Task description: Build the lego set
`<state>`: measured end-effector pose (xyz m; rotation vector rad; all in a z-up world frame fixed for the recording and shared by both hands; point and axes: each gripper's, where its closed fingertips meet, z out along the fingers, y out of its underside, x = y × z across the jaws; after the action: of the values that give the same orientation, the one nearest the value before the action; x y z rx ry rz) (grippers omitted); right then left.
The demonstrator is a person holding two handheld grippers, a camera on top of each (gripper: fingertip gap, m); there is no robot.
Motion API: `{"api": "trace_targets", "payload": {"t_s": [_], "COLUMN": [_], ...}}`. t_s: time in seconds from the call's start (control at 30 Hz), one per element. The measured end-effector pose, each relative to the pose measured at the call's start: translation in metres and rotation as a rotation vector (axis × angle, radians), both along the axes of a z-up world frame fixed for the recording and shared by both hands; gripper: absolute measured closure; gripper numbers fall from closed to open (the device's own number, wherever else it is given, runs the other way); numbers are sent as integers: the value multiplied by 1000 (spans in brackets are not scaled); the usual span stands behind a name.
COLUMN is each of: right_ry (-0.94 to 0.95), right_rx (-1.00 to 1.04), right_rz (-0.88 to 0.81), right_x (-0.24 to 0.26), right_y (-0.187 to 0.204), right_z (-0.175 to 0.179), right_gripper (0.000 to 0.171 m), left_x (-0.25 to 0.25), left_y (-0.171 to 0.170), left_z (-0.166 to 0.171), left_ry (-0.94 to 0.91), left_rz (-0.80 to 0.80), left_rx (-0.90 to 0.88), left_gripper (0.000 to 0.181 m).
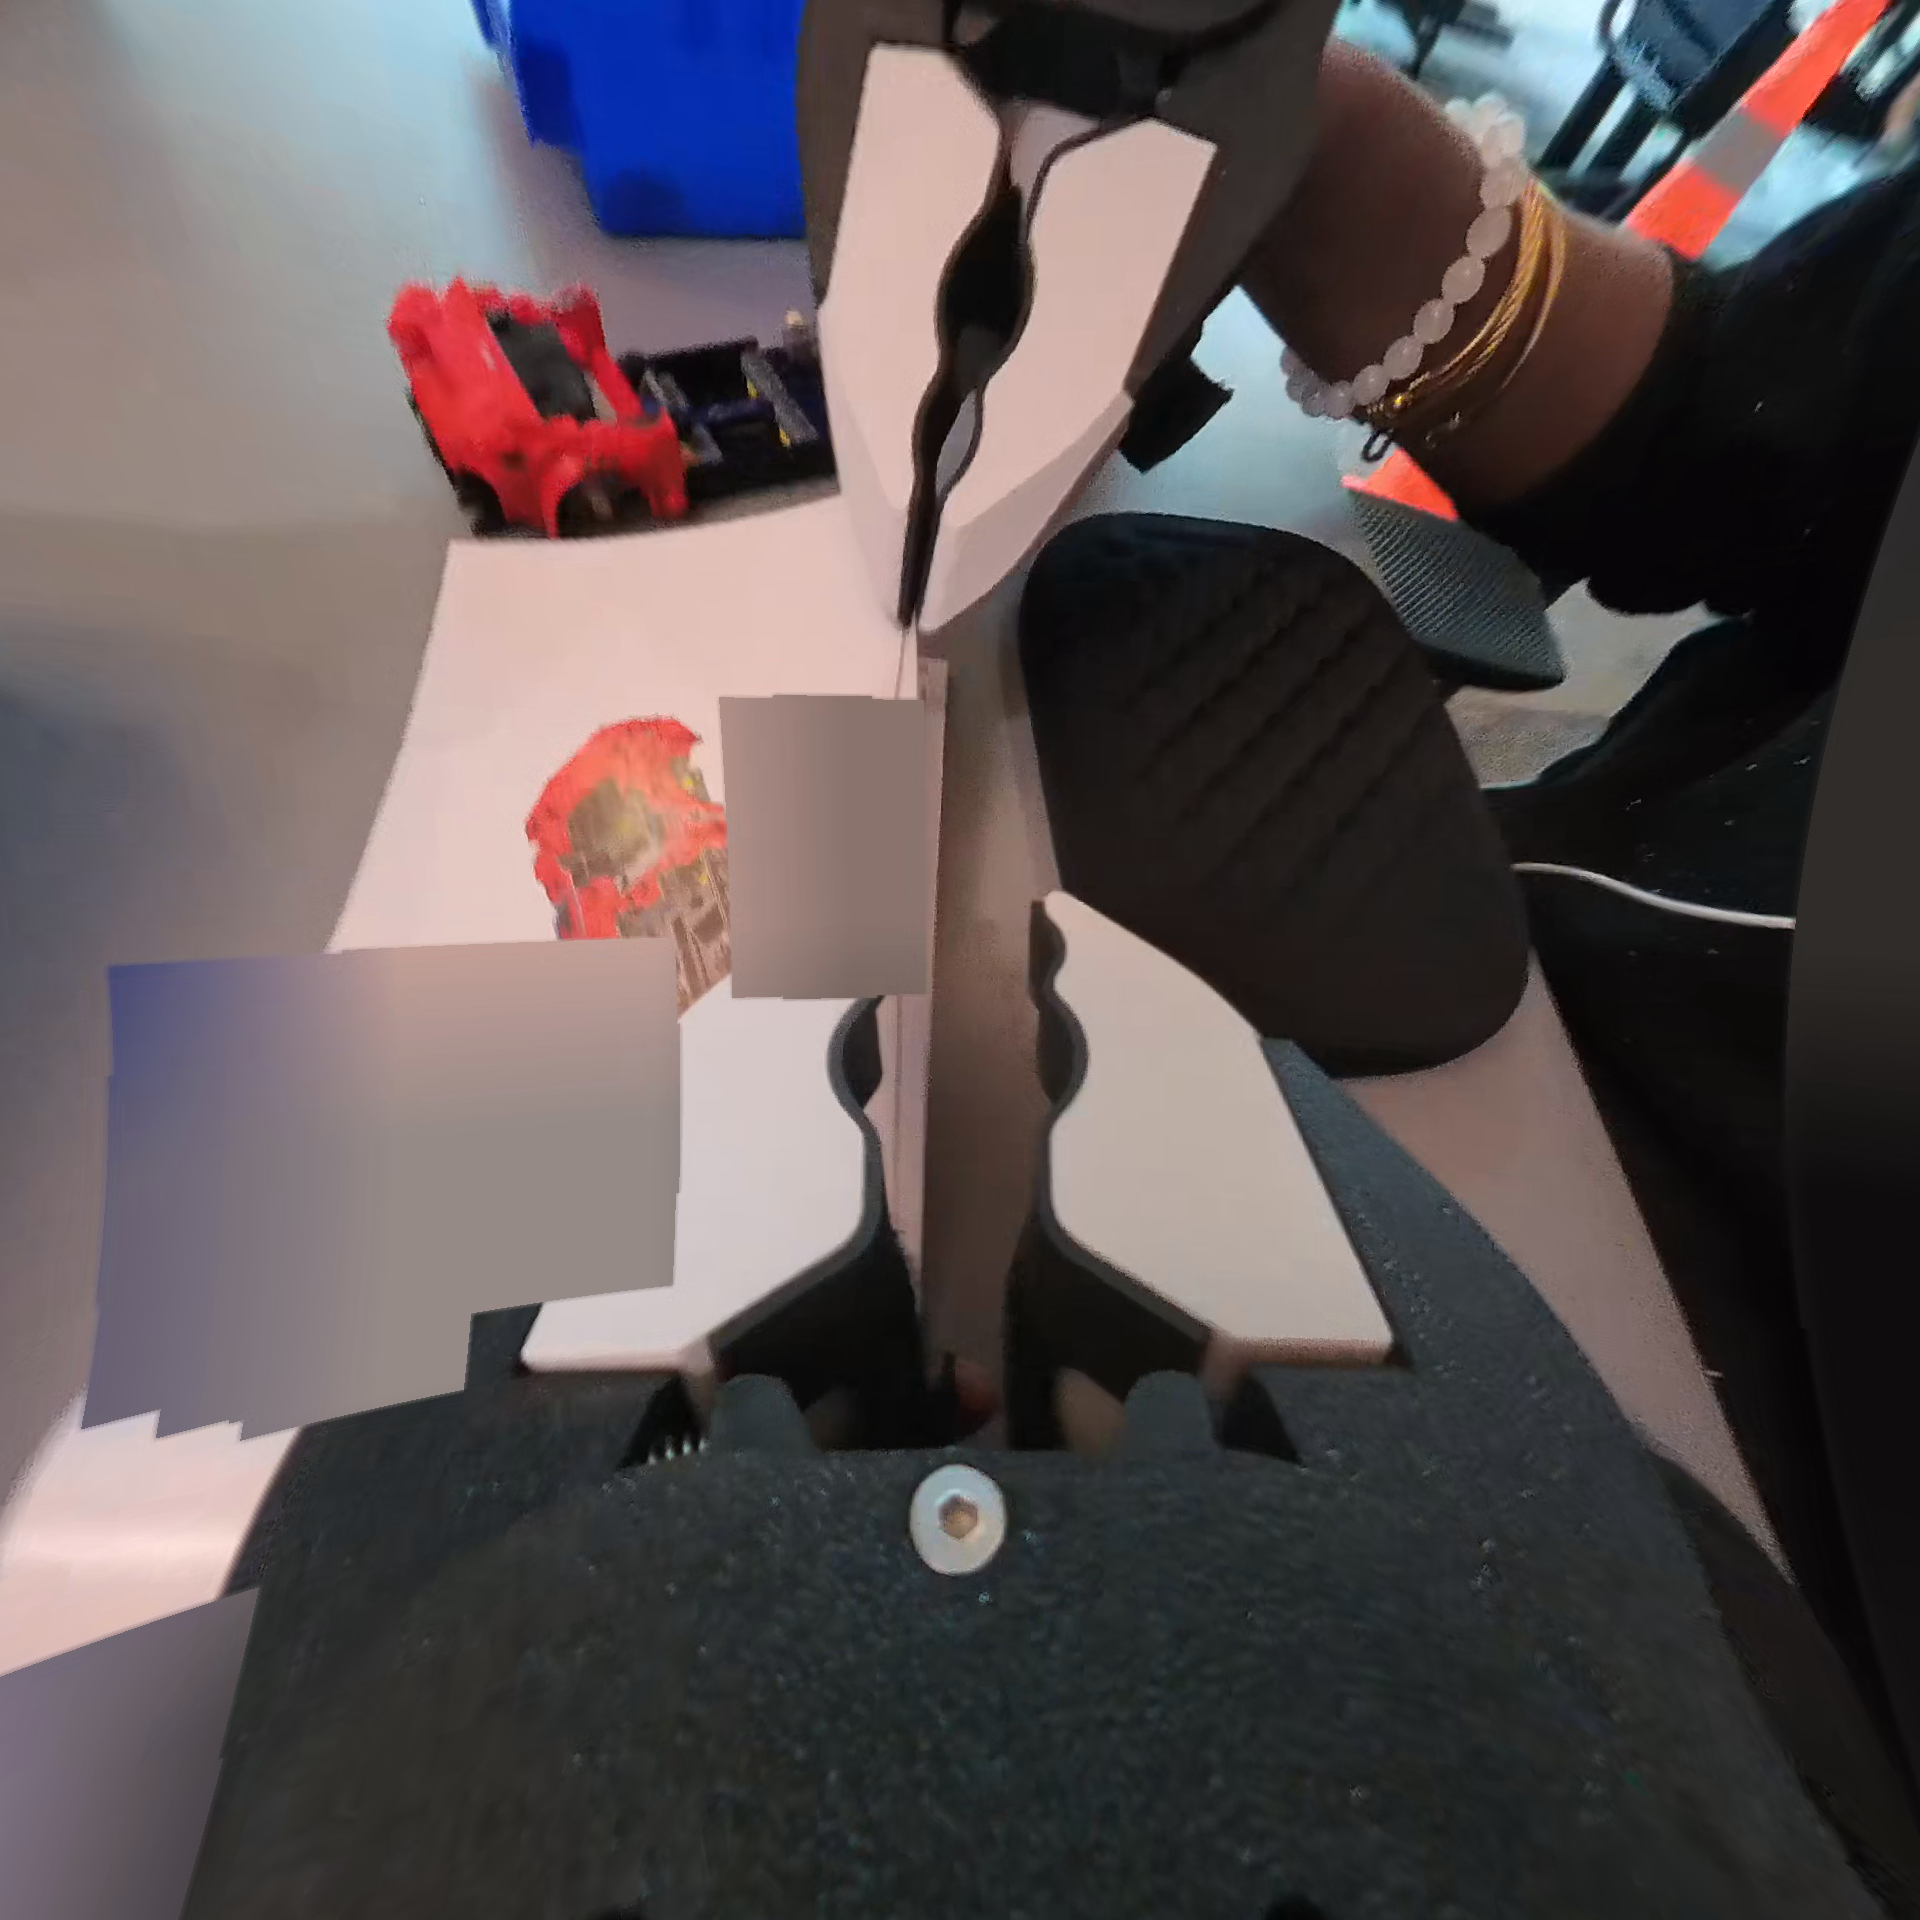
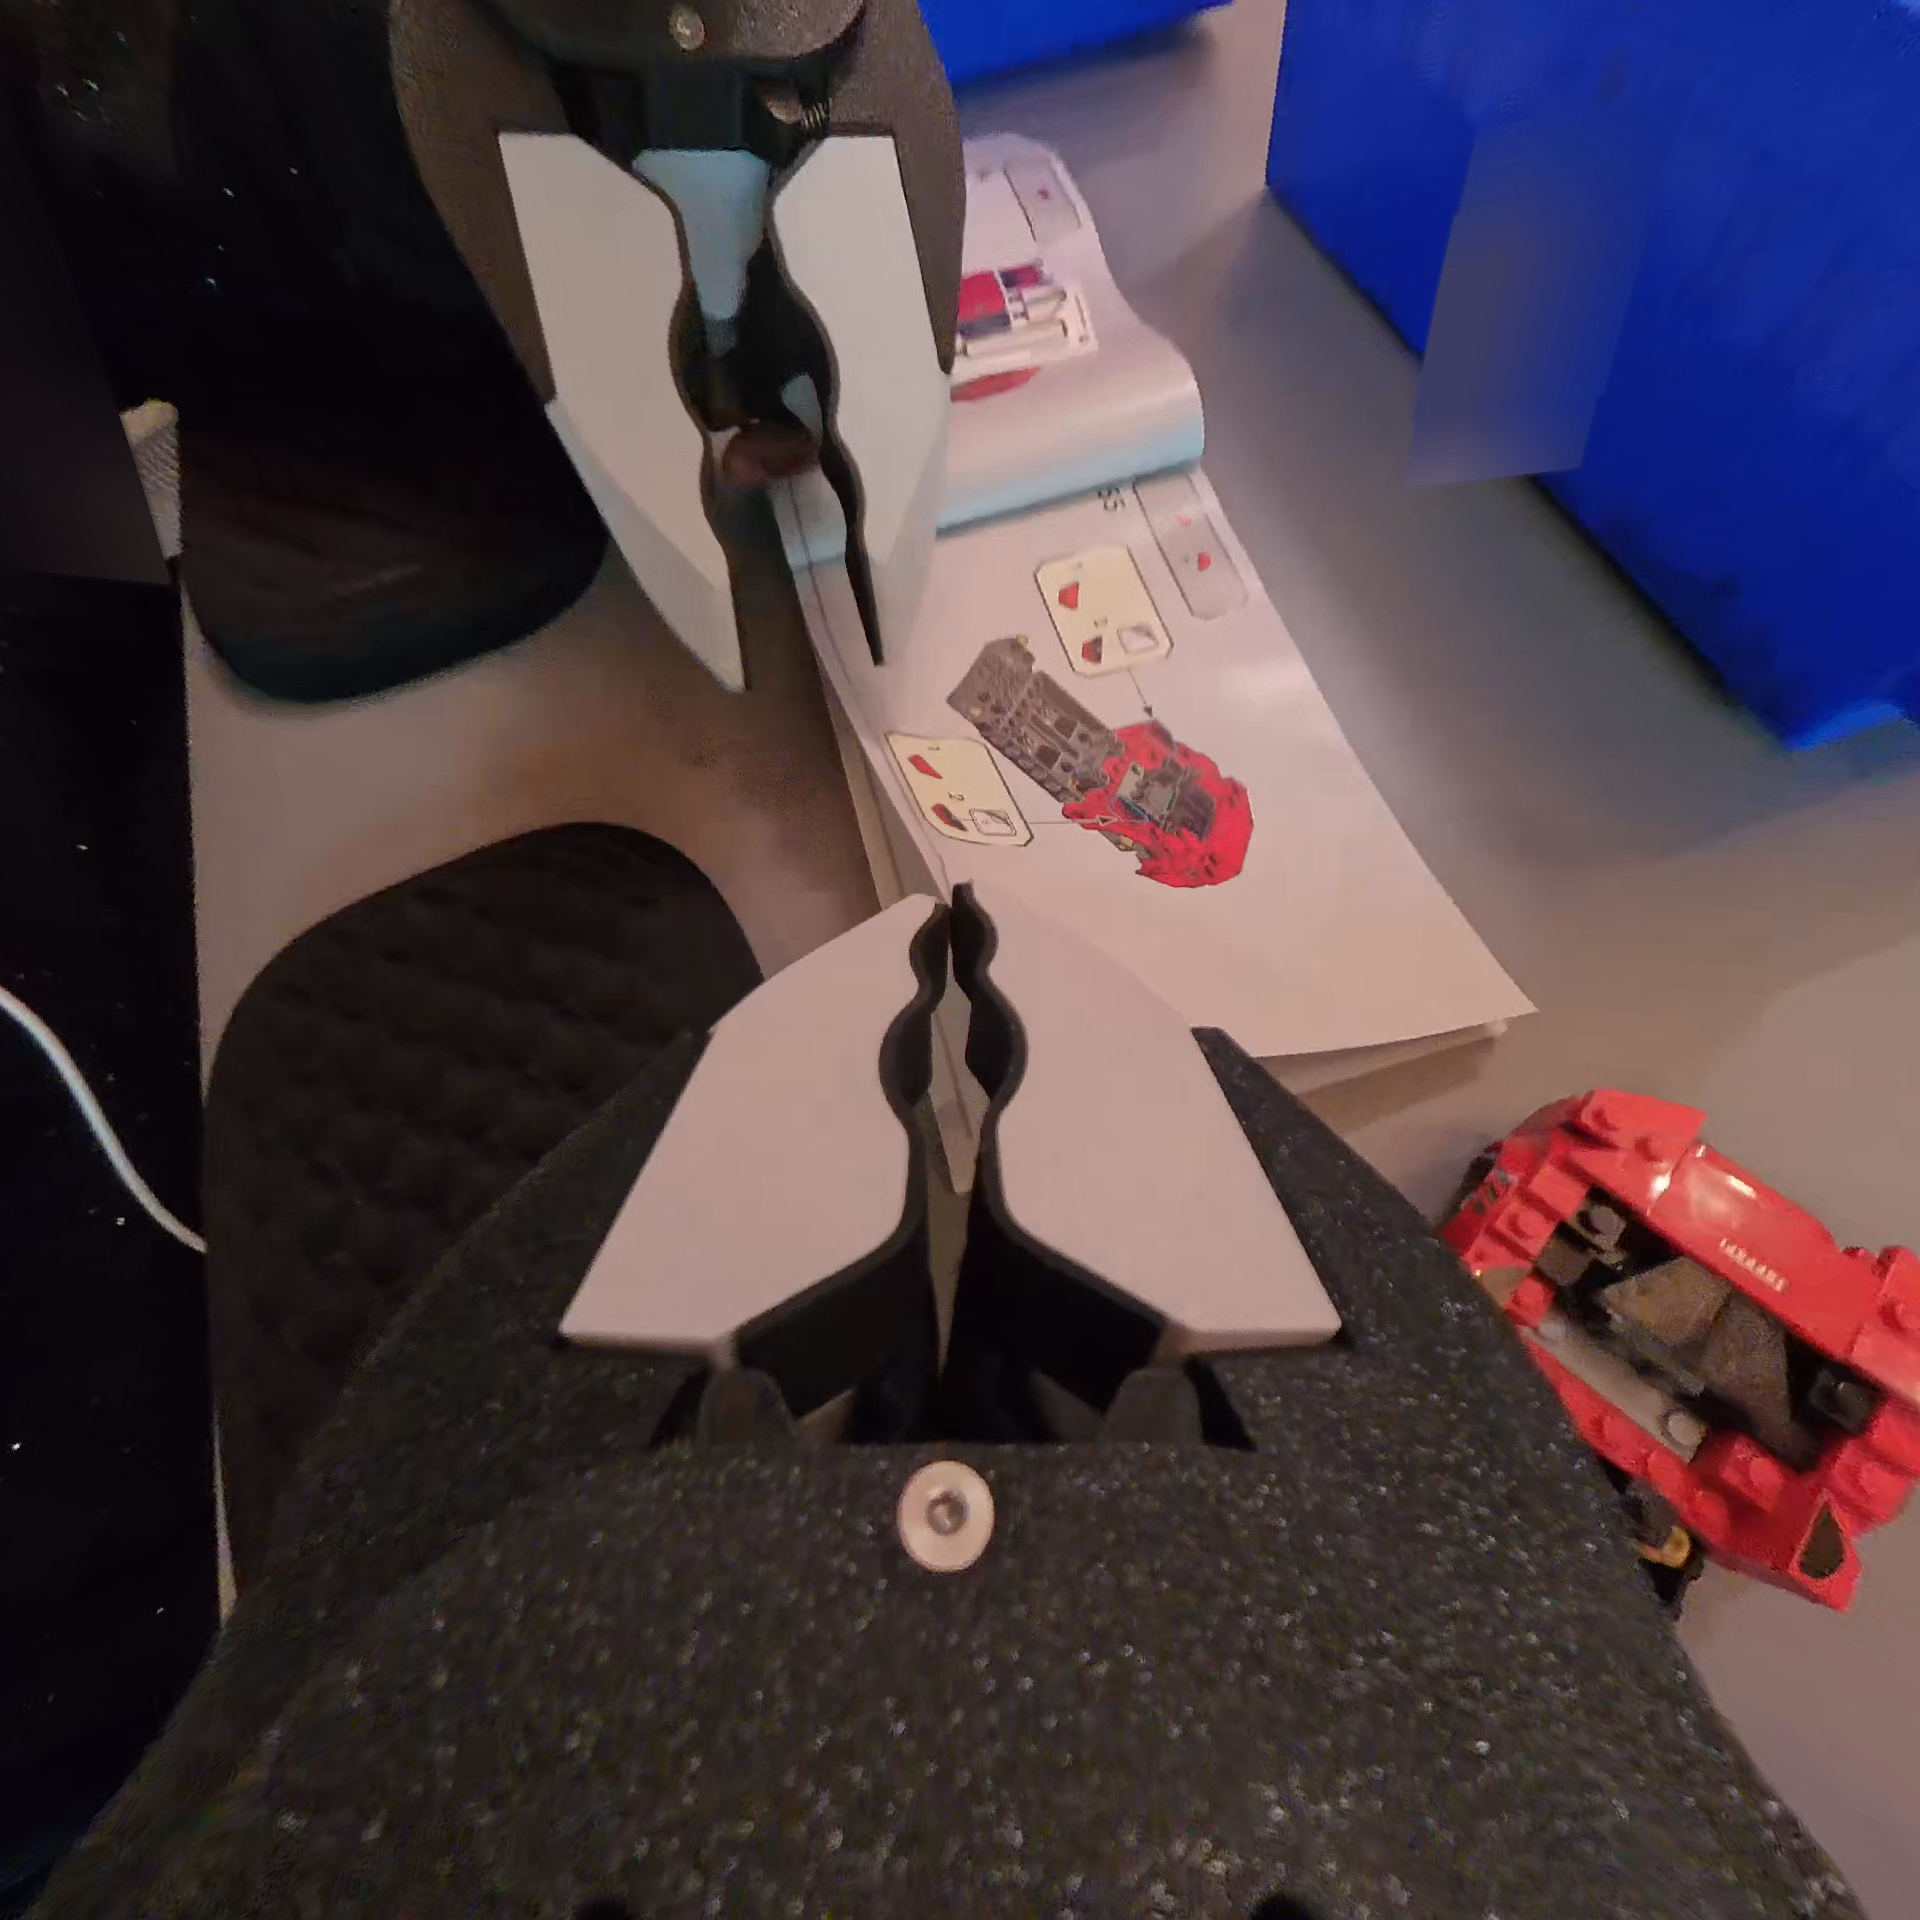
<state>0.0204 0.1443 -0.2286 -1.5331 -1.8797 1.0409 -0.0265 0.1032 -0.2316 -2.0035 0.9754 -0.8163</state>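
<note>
The lego set's instruction booklet (image 2: 1195, 914), thin, floppy paper, has one page edge pinched by both the right hand-held gripper (image 2: 951, 914) and the left hand-held gripper (image 2: 810, 665). The rigid, light red car (image 2: 1704, 1340) rests on the bench (image 2: 1662, 935) right of the right hand-held gripper; best gripped across its sides.

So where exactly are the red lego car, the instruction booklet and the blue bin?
red lego car (image 2: 1704, 1340): right wrist view, on its red roof.
instruction booklet (image 2: 1299, 935): right wrist view, on the open page's bare white part.
blue bin (image 2: 1662, 312): right wrist view, on its side wall.
</note>
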Motion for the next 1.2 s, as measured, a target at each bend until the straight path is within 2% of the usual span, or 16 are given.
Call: {"api": "trace_targets", "payload": {"t_s": [0.1, 0.17, 0.3, 1.2], "right_ry": [19, 25, 39, 23], "right_rx": [8, 3, -9, -5], "right_rz": [24, 37, 49, 75], "right_x": [-4, -6, -8, -4], "right_y": [-2, -3, -3, -5], "right_z": [8, 12, 16, 12], "right_gripper": [170, 170, 170, 170], "left_x": [3, 5, 10, 10], "left_y": [12, 16, 17, 14], "left_z": [10, 9, 2, -1], "left_ry": [86, 94, 33, -155], "left_rz": [-11, -33, -60, -75], "left_rx": [112, 95, -8, -174], "left_gripper": [170, 173, 173, 174]}}
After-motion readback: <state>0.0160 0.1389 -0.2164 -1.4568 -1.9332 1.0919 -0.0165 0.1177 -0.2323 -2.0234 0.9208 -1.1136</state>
